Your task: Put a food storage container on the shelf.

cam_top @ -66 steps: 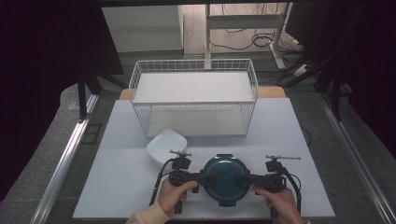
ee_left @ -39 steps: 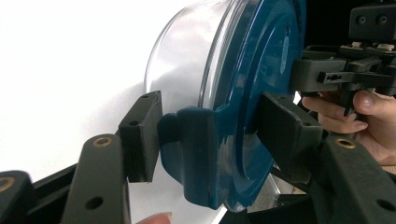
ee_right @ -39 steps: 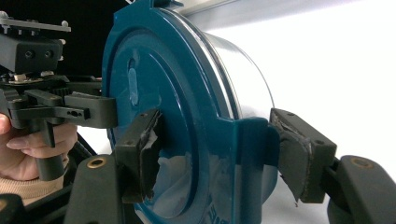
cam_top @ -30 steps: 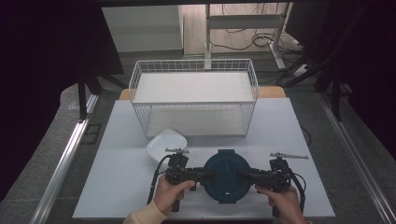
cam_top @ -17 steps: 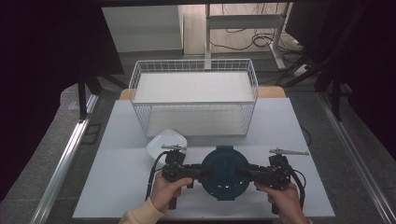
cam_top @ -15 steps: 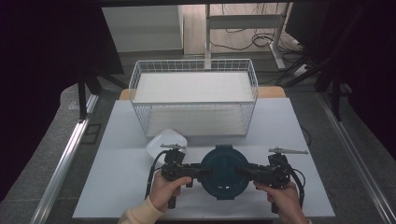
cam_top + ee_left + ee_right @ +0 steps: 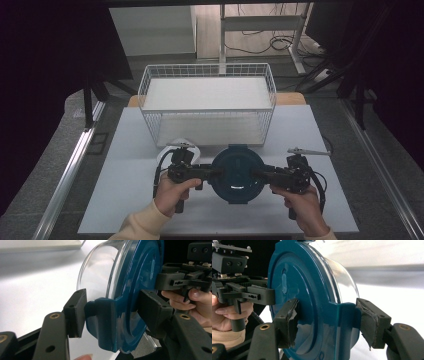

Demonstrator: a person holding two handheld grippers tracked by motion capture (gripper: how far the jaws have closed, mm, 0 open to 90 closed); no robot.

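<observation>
Now both my left gripper (image 7: pixel 212 173) and right gripper (image 7: pixel 260 175), clamped on the lidded container (image 7: pixel 236 173), had raised it off the table (image 7: pixel 125 175), ready for transfer toward the wire basket (image 7: pixel 207 107).

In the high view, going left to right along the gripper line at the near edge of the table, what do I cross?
Left hand → left gripper → blue-lidded glass container → right gripper → right hand.

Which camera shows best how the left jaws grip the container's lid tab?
The left gripper view: the blue lid tab sits between both jaws, against the clear container. The high view gives the lid from above; the right gripper view shows the opposite tab.
</observation>
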